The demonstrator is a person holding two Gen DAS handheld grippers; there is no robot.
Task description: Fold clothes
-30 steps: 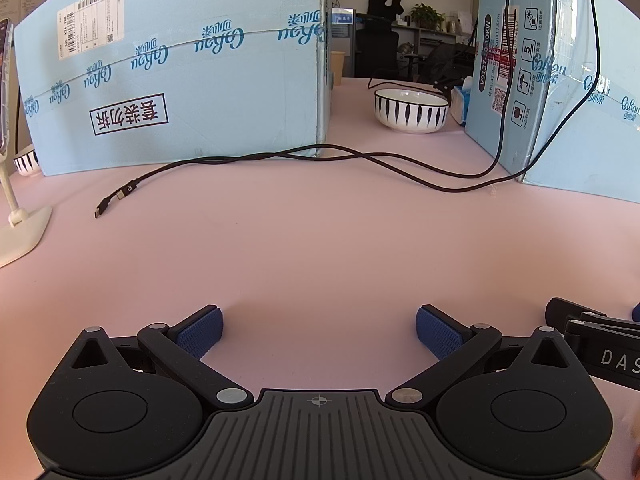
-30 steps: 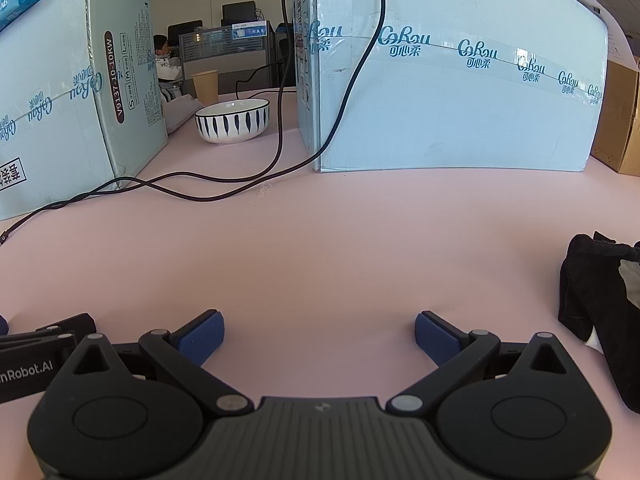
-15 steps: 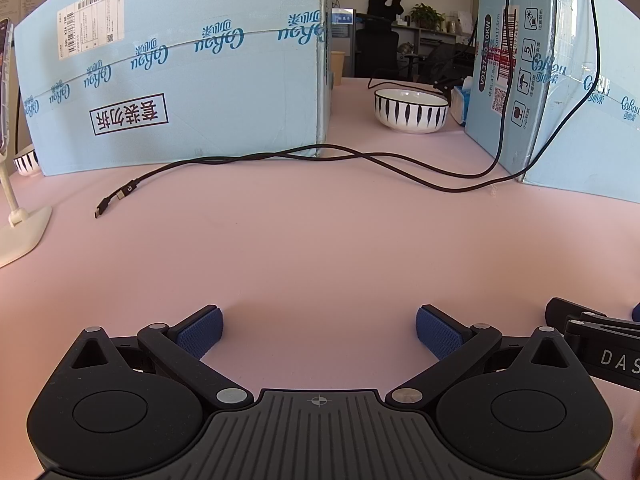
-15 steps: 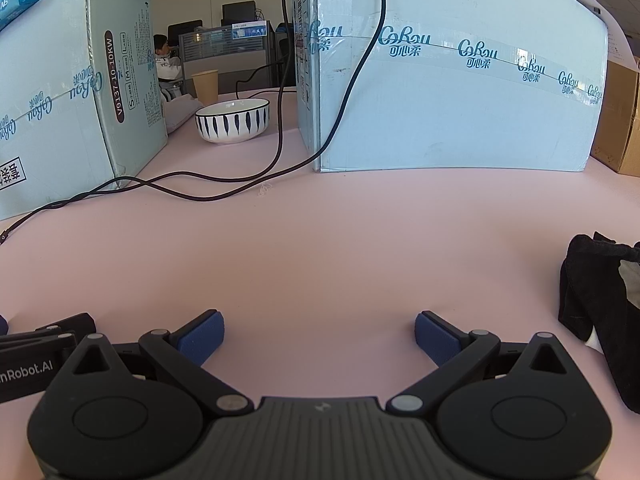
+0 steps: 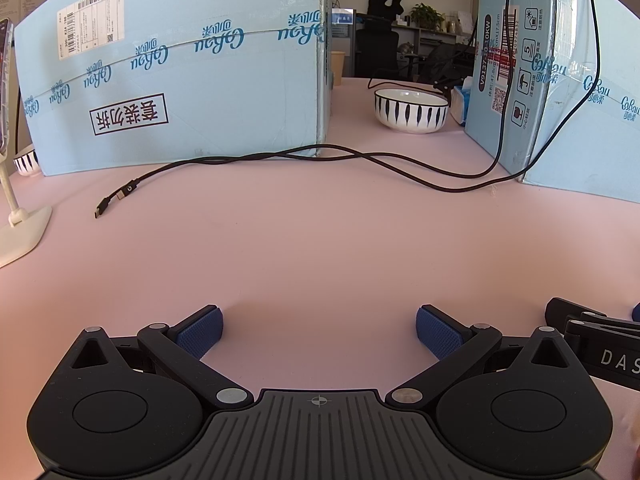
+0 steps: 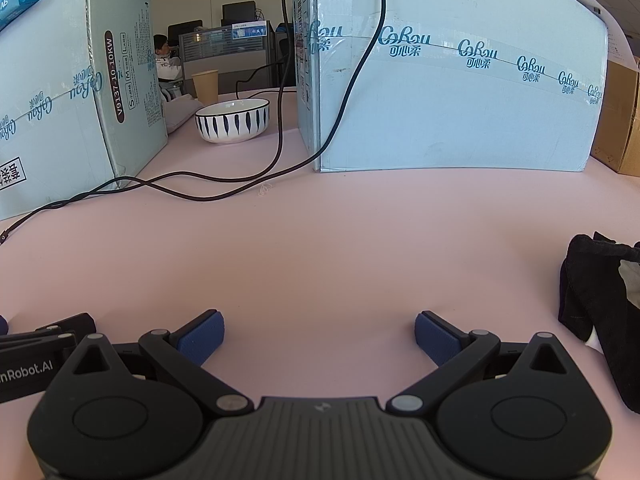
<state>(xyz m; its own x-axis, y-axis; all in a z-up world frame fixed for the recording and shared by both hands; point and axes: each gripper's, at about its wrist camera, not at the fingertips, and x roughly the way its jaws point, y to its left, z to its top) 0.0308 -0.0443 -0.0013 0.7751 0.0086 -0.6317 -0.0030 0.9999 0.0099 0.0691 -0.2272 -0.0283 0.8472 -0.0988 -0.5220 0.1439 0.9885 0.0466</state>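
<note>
A crumpled black garment lies on the pink table at the right edge of the right wrist view, partly cut off. My right gripper is open and empty, low over the table, with the garment to its right and apart from it. My left gripper is open and empty over bare pink table. The garment does not show in the left wrist view. The right gripper's finger shows at the right edge of the left wrist view.
Two large light-blue cartons stand at the back with a gap between them. A striped bowl sits in the gap. A black cable runs across the table. A white stand base is at far left.
</note>
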